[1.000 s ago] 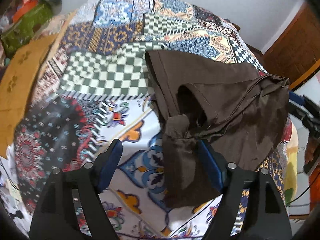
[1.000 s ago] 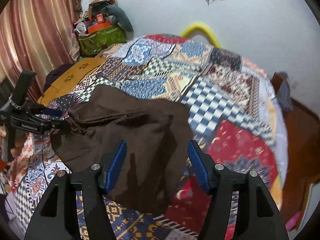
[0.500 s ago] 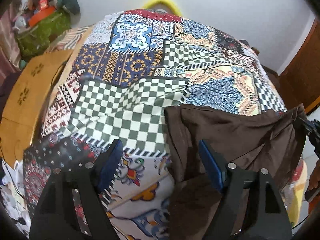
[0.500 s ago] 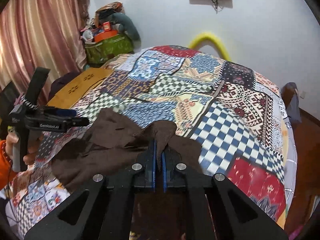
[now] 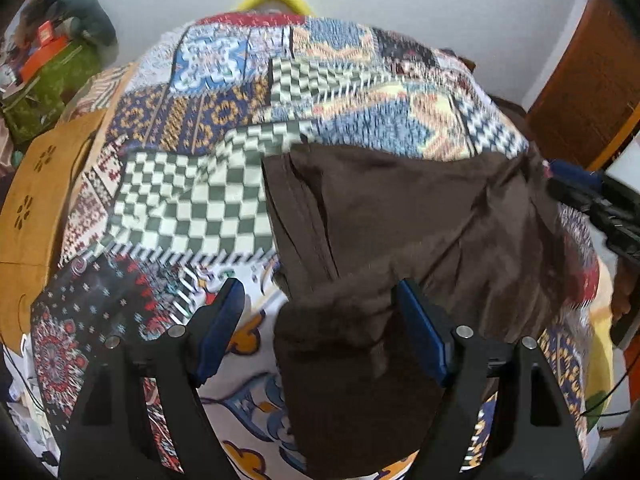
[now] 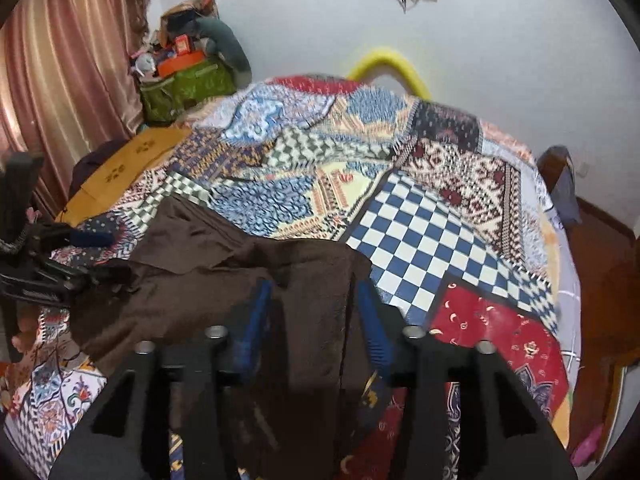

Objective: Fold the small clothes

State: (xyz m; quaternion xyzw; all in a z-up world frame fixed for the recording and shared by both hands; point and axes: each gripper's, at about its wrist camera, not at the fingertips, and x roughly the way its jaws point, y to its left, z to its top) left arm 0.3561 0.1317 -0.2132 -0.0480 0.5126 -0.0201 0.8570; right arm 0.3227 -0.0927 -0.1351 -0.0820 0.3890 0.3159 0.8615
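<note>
A small dark brown garment (image 5: 400, 232) lies rumpled on the patchwork bedspread (image 5: 192, 200); it also shows in the right wrist view (image 6: 224, 276). My left gripper (image 5: 320, 312) is open, its blue pads on either side of the garment's near folded edge. My right gripper (image 6: 316, 316) is open, with brown cloth lying between its fingers. The other gripper (image 6: 52, 260) shows at the garment's left corner in the right wrist view, and at the right edge in the left wrist view (image 5: 592, 204).
A yellow-brown wooden panel (image 5: 36, 208) runs along the bed's left side. A green bag with clutter (image 6: 184, 80) stands by the pink curtain (image 6: 60, 72). A yellow hoop (image 6: 388, 64) is at the bed's far end. A wooden door (image 5: 588, 92) is at right.
My right gripper was shut on the garment's edge half a second ago and has now opened. The cloth has dropped and spread. My left gripper stayed open and moved closer over the near edge.
</note>
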